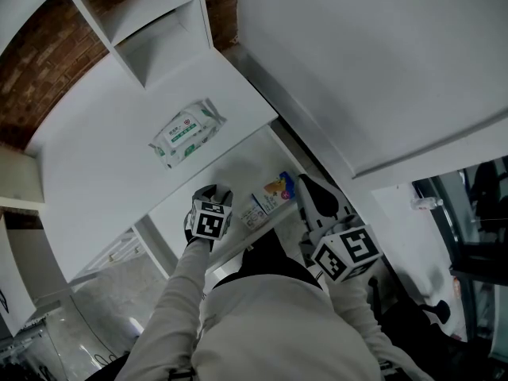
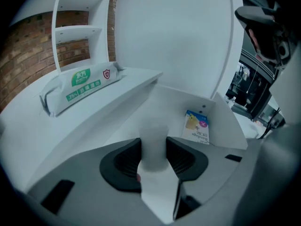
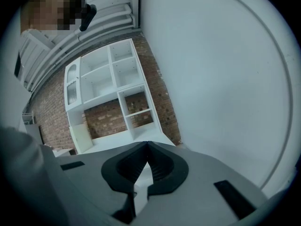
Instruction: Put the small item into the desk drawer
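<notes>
My left gripper [image 1: 213, 194] hangs over the open white desk drawer [image 1: 230, 171], pointing steeply down into it. In the left gripper view its jaws [image 2: 154, 147] are shut on a small white item [image 2: 154, 135], which is blurred and fills the gap between the pads. A blue and yellow packet [image 2: 196, 126] lies against the drawer's right wall [image 2: 228, 121]; the head view shows the packet [image 1: 278, 187] next to a small pale box [image 1: 254, 212]. My right gripper [image 1: 305, 184] sits at the drawer's right end. Its jaws [image 3: 146, 147] are shut, tips touching, with nothing held.
A green and white wet wipes pack [image 1: 186, 133] lies on the desk top [image 1: 103, 157] behind the drawer, also in the left gripper view [image 2: 80, 86]. A white shelf unit [image 1: 151, 30] stands at the back before a brick wall [image 1: 40, 70]. A white wall [image 1: 373, 62] runs along the right.
</notes>
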Available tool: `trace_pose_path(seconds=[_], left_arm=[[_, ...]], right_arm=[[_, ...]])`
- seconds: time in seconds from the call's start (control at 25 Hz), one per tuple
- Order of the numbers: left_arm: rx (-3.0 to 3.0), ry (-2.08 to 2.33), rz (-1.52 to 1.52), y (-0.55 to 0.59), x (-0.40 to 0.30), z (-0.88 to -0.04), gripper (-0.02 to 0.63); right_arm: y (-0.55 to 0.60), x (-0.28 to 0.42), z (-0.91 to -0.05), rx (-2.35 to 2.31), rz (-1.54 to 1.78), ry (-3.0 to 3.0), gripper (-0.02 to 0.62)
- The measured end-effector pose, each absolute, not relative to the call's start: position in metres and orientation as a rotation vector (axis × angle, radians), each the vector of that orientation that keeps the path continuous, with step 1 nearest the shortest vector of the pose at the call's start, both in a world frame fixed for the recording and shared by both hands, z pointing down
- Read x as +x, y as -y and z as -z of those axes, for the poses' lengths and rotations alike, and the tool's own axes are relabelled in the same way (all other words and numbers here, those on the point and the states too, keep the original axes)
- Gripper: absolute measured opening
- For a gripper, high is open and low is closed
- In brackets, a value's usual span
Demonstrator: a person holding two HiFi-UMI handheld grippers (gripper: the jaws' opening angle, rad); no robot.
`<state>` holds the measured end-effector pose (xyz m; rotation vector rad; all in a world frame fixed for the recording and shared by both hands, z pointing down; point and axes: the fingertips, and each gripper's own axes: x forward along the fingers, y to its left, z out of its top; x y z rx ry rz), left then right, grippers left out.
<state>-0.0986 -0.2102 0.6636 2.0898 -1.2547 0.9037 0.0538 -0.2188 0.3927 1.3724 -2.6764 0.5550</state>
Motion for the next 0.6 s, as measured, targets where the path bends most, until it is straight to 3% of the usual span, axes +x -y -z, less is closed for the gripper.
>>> trace_pose_path(seconds=[0.6], left_arm=[[1.959, 1.16, -1.076, 0.2, -0.104, -0.72, 0.178]], right_arm=[[0.222, 0.059, -0.398, 1.372, -0.579, 2.657, 0.028]])
